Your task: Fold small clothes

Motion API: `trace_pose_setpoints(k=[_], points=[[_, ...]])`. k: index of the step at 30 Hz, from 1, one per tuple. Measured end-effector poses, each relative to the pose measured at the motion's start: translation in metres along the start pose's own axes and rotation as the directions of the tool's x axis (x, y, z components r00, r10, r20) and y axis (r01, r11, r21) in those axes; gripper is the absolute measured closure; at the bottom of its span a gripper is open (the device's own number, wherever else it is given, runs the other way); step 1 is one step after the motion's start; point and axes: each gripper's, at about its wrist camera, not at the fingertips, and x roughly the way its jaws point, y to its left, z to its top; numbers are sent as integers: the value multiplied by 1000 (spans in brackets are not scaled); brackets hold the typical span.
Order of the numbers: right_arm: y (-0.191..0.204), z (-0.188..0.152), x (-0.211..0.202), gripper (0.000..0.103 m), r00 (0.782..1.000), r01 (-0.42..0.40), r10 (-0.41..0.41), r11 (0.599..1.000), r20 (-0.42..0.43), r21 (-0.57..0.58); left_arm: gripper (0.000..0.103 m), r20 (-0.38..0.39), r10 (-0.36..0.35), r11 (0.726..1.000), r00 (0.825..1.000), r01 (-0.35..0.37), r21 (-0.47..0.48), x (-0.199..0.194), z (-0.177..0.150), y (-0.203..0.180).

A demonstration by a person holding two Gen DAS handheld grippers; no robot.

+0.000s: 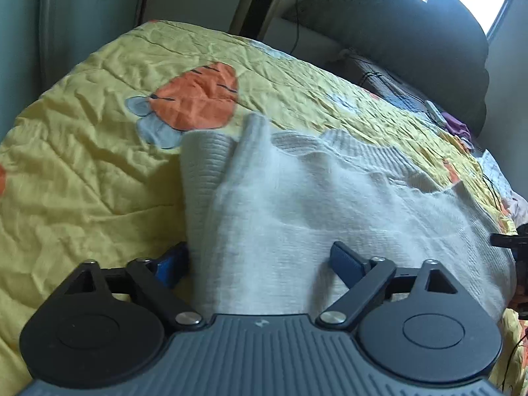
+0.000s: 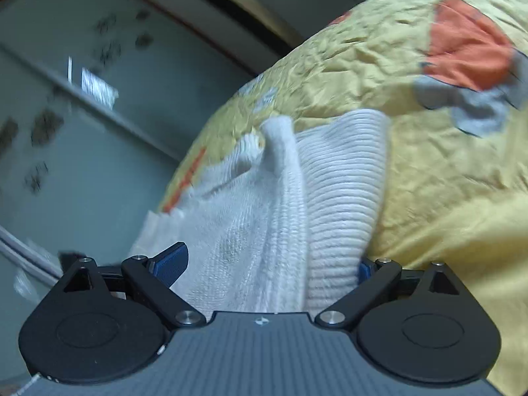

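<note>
A white knitted garment (image 1: 313,198) lies bunched on a yellow bedspread (image 1: 82,171). My left gripper (image 1: 260,260) stands wide open, with the garment's near edge lying between its blue pads (image 1: 346,260); the left pad is partly hidden by cloth. In the right wrist view the same white garment (image 2: 297,204) fills the gap of my right gripper (image 2: 270,260), whose jaws are also spread wide, blue pads (image 2: 171,260) on either side of the thick cloth. The ribbed hem (image 2: 346,178) hangs to the right. Whether either gripper pinches the cloth cannot be made out.
The bedspread carries an orange and grey cartoon patch (image 1: 194,99). A dark cushion or headboard (image 1: 412,39) sits at the far right under a window, with cables (image 1: 379,79) and small purple clothes (image 1: 457,128) near it. A grey-green wardrobe (image 2: 66,132) stands left of the bed.
</note>
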Motion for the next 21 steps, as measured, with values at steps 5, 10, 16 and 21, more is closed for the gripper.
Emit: trace_pose_setpoints(k=[5,10,16,21], points=[[15,-4,12,69,993,115,-115,993,-8,-20,81,55,90,993,994,-94,69,-18,-4,-33],[32,-15,-14,72,989,114,-111,993,95,-21,83,155,48,996,987,-59,66,-57,0,-65],[67,-10,-55,73,985,139,-128,987,119,-84,83,193,-46,999,980,50,-11,-92,6,-99],[66,-14,-107,74,971,195,-181,977,154,-81,83,119,-114,985,986,128,-116,-81,-9,-106]])
